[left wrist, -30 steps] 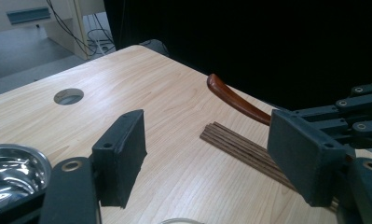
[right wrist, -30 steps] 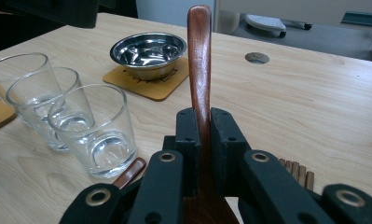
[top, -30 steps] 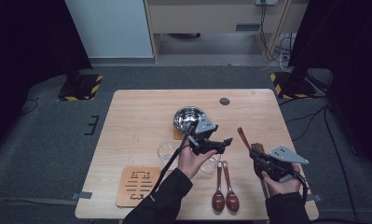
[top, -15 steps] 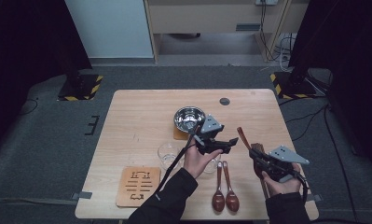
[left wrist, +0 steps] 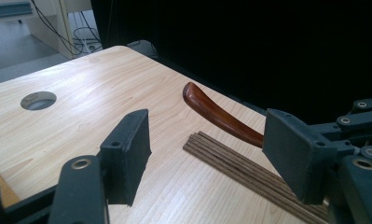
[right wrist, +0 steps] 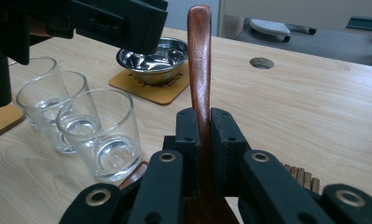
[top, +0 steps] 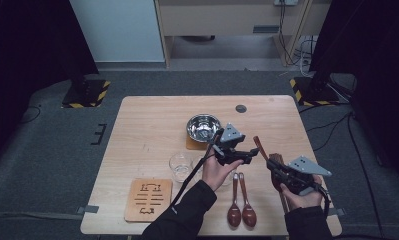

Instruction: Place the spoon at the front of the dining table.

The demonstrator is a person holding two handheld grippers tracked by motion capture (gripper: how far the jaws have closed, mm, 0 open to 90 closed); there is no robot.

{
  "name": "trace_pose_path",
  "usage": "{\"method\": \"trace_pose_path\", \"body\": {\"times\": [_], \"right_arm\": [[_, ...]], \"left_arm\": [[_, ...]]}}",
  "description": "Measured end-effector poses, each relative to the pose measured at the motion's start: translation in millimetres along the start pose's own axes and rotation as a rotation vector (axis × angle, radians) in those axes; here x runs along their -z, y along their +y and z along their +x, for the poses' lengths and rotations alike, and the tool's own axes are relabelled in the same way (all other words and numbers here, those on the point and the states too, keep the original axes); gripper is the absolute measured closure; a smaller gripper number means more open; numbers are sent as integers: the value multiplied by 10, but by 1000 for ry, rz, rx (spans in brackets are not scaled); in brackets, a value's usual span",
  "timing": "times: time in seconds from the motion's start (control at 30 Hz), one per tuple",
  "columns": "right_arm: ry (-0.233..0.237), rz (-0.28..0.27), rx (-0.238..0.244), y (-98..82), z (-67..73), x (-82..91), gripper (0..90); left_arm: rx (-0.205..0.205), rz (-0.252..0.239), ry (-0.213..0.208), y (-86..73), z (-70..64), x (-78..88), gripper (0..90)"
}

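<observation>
Right claw (right wrist: 200,140): pinching the smooth, curved, shiny brown wooden spoon (right wrist: 198,56), held above the pale wooden table (top: 152,125).
Left claw (left wrist: 207,154): spread, just been closing, nothing between its flat black pads.

Reddish-brown wooden spoon (right wrist: 199,56); silver bowl (top: 203,126); pale wood-grain table (top: 147,125).
</observation>
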State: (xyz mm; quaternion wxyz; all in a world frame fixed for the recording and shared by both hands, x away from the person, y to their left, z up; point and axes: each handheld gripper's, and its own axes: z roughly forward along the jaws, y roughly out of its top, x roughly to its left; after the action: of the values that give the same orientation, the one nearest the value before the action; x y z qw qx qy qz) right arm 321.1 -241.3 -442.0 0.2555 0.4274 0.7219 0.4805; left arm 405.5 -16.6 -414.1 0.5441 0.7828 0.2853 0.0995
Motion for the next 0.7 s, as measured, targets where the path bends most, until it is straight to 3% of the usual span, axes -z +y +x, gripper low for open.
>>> {"method": "trace_pose_path", "body": {"times": [0.7], "right_arm": [[15, -8, 8, 9, 16, -2, 822]], "left_arm": [[-3, 7, -11, 26, -93, -135, 407]]}}
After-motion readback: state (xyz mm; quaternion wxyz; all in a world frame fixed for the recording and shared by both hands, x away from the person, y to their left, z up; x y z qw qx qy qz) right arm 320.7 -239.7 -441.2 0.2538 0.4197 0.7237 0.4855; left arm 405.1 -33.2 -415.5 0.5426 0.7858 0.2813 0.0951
